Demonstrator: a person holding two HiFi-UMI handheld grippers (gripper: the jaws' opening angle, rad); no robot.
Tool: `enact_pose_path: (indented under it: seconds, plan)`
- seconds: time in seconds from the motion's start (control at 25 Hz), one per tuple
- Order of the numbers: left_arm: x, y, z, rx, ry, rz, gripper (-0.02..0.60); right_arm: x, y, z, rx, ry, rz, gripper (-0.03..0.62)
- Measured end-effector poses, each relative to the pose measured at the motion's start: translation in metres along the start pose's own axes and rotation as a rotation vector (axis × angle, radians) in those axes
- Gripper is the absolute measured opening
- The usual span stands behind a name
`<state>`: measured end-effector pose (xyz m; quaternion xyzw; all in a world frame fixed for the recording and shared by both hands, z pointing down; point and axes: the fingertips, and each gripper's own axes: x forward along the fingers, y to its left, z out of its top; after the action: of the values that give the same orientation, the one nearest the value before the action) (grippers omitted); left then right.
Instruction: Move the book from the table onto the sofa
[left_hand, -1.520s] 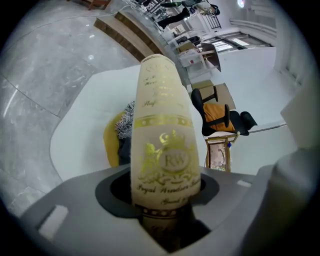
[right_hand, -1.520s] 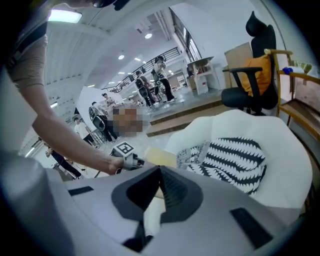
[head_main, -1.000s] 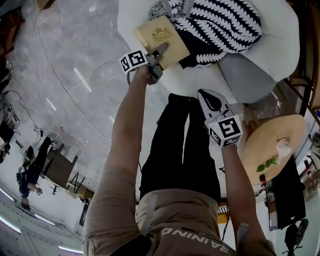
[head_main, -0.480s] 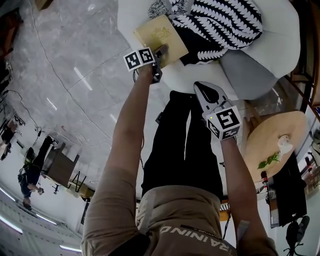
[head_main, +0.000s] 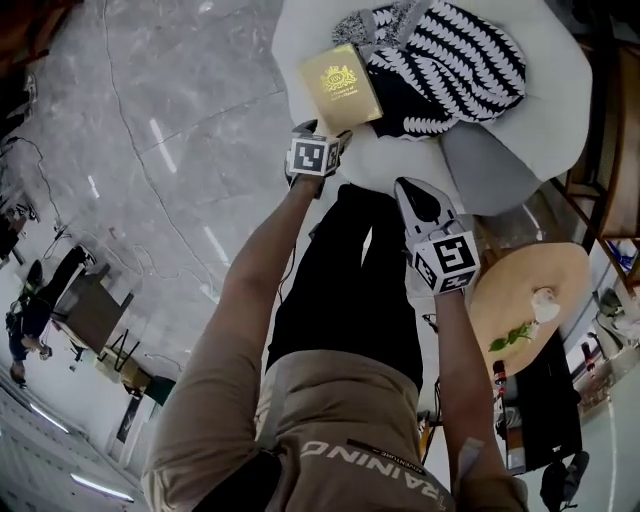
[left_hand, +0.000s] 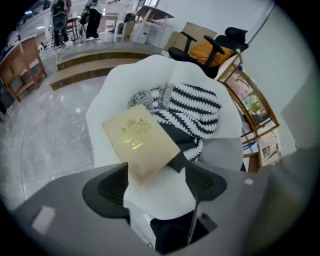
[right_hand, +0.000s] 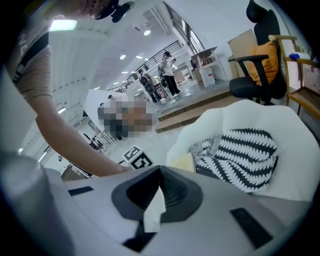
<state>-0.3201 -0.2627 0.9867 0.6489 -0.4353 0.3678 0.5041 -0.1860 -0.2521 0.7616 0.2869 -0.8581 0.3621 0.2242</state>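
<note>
Head view | book (head_main: 340, 85) on sofa (head_main: 395, 162) | left gripper (head_main: 323, 136) jaws just opening, empty

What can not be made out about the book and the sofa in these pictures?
Book title: left gripper view, gold print too small and blurred to read.
Book, right gripper view: mostly hidden behind the right tool.
Sofa: head view, cut by the top edge; a striped throw covers part.

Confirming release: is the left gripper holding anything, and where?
Nothing: the left gripper has just been opening its jaws, nothing between them; the book lies on the sofa.
</note>
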Motion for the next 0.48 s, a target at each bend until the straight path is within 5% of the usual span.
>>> enact_pose_path:
  seconds: [0.36,0.4,0.48]
  plan:
    - [-0.120,-0.096,0.003,0.095,-0.125,-0.156,0.348,-0.089,0.049,0.027,-0.048,-0.018,-0.014,0.005]
    - [-0.137,-0.105,0.015,0.124,-0.166,-0.146,0.309,-0.099,0.051,0.034,-0.061,-0.028,-0.025,0.005]
    - [-0.171,-0.120,0.047,0.206,-0.266,-0.095,0.082,-0.116,0.054,0.051,-0.092,-0.051,-0.046,0.005]
